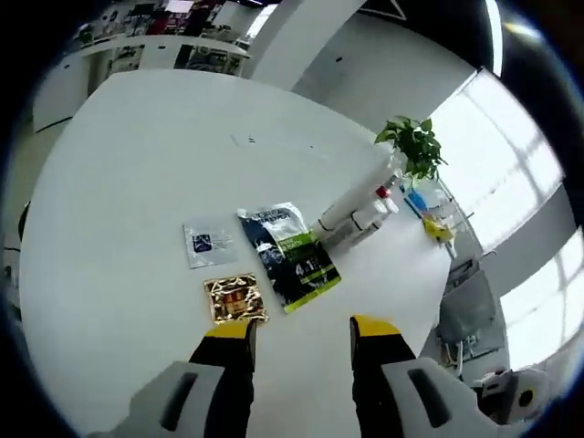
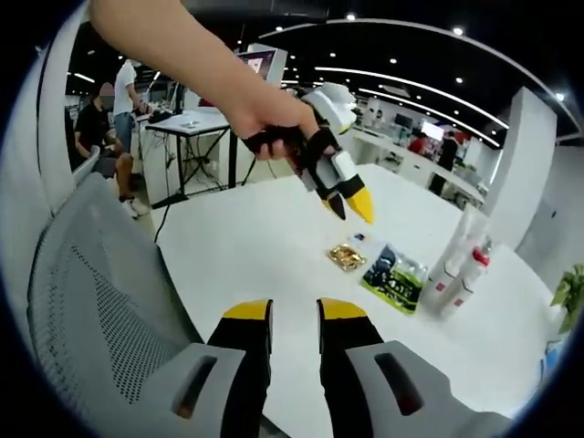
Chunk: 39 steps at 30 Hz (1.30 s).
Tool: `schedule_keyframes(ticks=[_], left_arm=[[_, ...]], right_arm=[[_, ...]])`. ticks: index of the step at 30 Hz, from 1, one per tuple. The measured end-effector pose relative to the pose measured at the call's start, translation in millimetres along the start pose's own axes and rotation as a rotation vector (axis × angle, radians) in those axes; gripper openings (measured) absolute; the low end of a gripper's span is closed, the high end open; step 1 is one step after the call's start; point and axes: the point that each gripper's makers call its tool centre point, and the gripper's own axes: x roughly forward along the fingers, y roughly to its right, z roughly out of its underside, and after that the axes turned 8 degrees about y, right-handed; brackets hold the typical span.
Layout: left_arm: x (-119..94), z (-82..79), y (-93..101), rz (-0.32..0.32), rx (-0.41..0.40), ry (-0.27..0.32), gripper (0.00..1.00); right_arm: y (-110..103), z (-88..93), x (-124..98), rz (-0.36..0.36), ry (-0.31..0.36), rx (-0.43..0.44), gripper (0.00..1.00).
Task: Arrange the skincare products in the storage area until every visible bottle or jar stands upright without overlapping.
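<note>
I have the left gripper [image 1: 301, 333] held above the white table [image 1: 128, 201], its yellow-tipped jaws spread apart with nothing between them. Just beyond the left jaw tip lies a small gold-patterned sachet [image 1: 235, 298], flat on the table. To the right of it and slightly farther off lies a dark pouch with green and white print [image 1: 287, 253], also flat, and left of that pouch sits a small pale sachet [image 1: 209, 245]. Farther still, past the dark pouch, white bottles [image 1: 358, 214] are grouped together, one with a red cap; from this tilted view I cannot tell whether they stand or lie. A green potted plant [image 1: 412, 146] sits beyond them near the table's far edge.

From the right gripper view, my right gripper [image 2: 294, 312] is released too, its jaws only narrowly apart and holding nothing, hanging over the near edge of the table [image 2: 255, 246] beside a grey mesh chair back [image 2: 91, 301]. The left gripper [image 2: 351, 205] appears ahead, gripped in a hand [image 2: 274, 123], with its jaws pointing down towards the table. Beneath and beyond it I see the gold sachet [image 2: 347, 256], then the dark pouch [image 2: 392, 276], and to the right of the pouch two white bottles [image 2: 456, 265] standing upright, touching or nearly so. All these things lie well apart from my right jaws
</note>
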Motion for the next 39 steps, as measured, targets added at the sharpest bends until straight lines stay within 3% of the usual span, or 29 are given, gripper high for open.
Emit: schedule_keyframes(ticks=[3, 7, 12, 16, 22, 24, 25, 27, 31, 34, 39], left_arm=[[-15.5, 10.3, 8.4, 0.018, 0.007, 0.028, 0.42], [-38.9, 13.3, 20.3, 0.057, -0.075, 0.118, 0.42], [-77.3, 14.2, 27.2, 0.075, -0.012, 0.267, 0.42], [-105.2, 29.2, 29.1, 0.063, 0.039, 0.309, 0.44], [-142.5, 47.9, 28.8, 0.033, 0.114, 0.44, 0.56], [-152.5, 52.1, 33.4, 0.028, 0.188, 0.51, 0.67], [-155.7, 59.1, 32.2, 0.007, 0.254, 0.514, 0.73], [-160.3, 67.9, 35.3, 0.005, 0.279, 0.548, 0.86], [-170.4, 76.5, 41.0, -0.017, 0.351, 0.62, 0.99], [-176.4, 78.2, 43.3, -0.026, 0.391, 0.673, 1.0], [-175.2, 80.5, 39.4, -0.053, 0.387, 0.711, 1.0]], right_arm=[[0.1, -2.1, -0.7, -0.002, 0.011, 0.011, 0.18], [-2.4, -6.4, -1.1, -0.013, 0.033, 0.02, 0.19], [-2.6, -21.6, -4.9, -0.015, 0.115, 0.064, 0.21], [0.4, -37.5, -8.6, -0.008, 0.207, 0.14, 0.25], [5.9, -54.1, -14.3, -0.006, 0.305, 0.245, 0.36], [7.7, -60.8, -17.1, -0.002, 0.344, 0.276, 0.42], [7.3, -62.5, -18.6, -0.006, 0.353, 0.281, 0.44], [5.8, -66.4, -20.4, -0.01, 0.375, 0.285, 0.49], [3.2, -70.1, -19.5, -0.019, 0.391, 0.289, 0.54], [2.4, -68.3, -17.6, -0.022, 0.379, 0.294, 0.58], [-7.5, -68.0, -19.1, -0.068, 0.374, 0.284, 0.6]])
